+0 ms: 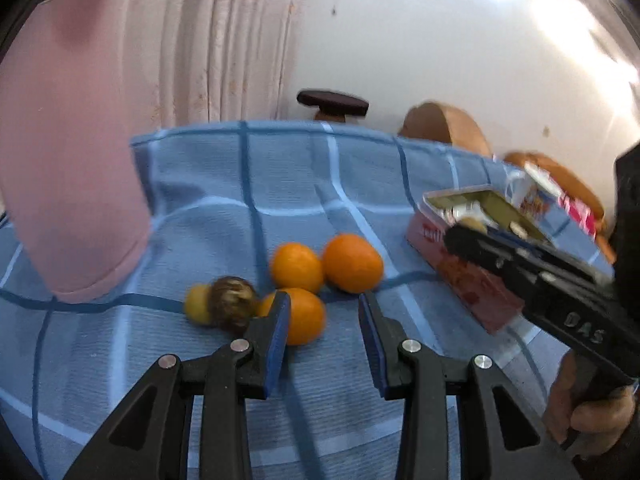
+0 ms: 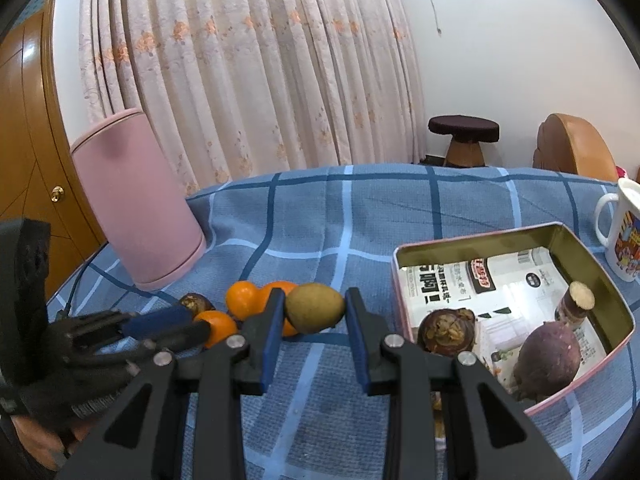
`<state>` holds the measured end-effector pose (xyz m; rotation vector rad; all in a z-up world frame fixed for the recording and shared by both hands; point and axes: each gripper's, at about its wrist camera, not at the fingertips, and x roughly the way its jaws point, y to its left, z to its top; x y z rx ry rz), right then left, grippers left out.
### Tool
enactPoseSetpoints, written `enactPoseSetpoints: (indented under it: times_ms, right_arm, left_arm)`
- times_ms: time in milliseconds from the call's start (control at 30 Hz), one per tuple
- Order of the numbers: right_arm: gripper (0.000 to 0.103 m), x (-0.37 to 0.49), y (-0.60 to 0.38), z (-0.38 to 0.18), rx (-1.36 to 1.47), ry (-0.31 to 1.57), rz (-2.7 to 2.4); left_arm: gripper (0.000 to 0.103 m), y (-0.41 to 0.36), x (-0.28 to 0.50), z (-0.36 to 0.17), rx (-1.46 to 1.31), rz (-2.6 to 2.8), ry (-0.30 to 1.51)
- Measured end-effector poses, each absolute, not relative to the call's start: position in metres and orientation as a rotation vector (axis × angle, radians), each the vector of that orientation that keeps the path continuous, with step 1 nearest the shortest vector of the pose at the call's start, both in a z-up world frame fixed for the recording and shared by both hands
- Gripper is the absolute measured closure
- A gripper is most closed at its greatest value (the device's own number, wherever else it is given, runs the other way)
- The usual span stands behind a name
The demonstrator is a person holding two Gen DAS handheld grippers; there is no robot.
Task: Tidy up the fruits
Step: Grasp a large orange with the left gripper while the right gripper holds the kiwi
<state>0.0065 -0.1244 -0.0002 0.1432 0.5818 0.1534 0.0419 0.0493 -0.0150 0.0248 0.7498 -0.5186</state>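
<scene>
On the blue checked cloth [image 1: 224, 184] lie three oranges [image 1: 352, 262], a dark mangosteen [image 1: 232, 302] and a small yellow fruit [image 1: 198, 304]. My left gripper [image 1: 324, 316] hovers just in front of them, open, with nothing between its blue pads; the nearest orange [image 1: 304, 316] sits partly behind its left finger. My right gripper [image 2: 315, 308] is shut on a green-brown oval fruit [image 2: 315, 307], held above the cloth to the left of the pink tin [image 2: 592, 276]. The tin holds a mangosteen [image 2: 446, 330], a purple round fruit [image 2: 548, 360] and a short cut stalk piece [image 2: 576, 300].
A tall pink cylinder [image 2: 140, 200] stands at the back left of the cloth. A white printed mug [image 2: 622, 236] is behind the tin on the right. Beyond the table edge are a dark stool [image 2: 464, 132], a wooden chair back [image 2: 572, 148] and a curtain.
</scene>
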Motion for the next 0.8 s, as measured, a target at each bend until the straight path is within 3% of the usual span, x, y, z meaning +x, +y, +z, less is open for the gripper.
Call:
enactPoseSetpoints:
  times_ms: [200, 300, 367, 733, 800]
  right_arm:
    - [0.07, 0.006, -0.126, 0.001, 0.151, 0.58, 0.155]
    - [0.07, 0.006, -0.127, 0.002, 0.155, 0.579, 0.155]
    - [0.07, 0.006, -0.128, 0.002, 0.158, 0.58, 0.156]
    - [0.07, 0.005, -0.128, 0.004, 0.161, 0.579, 0.154]
    - [0.07, 0.005, -0.128, 0.004, 0.163, 0.579, 0.151]
  left_arm:
    - [0.065, 0.039, 0.044, -0.013, 0.053, -0.48, 0.743]
    - [0.05, 0.04, 0.044, -0.015, 0.054, -0.472, 0.75]
    - [0.034, 0.041, 0.048, -0.02, 0.065, -0.426, 0.768]
    - [0.034, 0.029, 0.064, -0.034, 0.11, -0.376, 0.822]
    - [0.05, 0.029, 0.067, -0.035, 0.115, -0.354, 0.834]
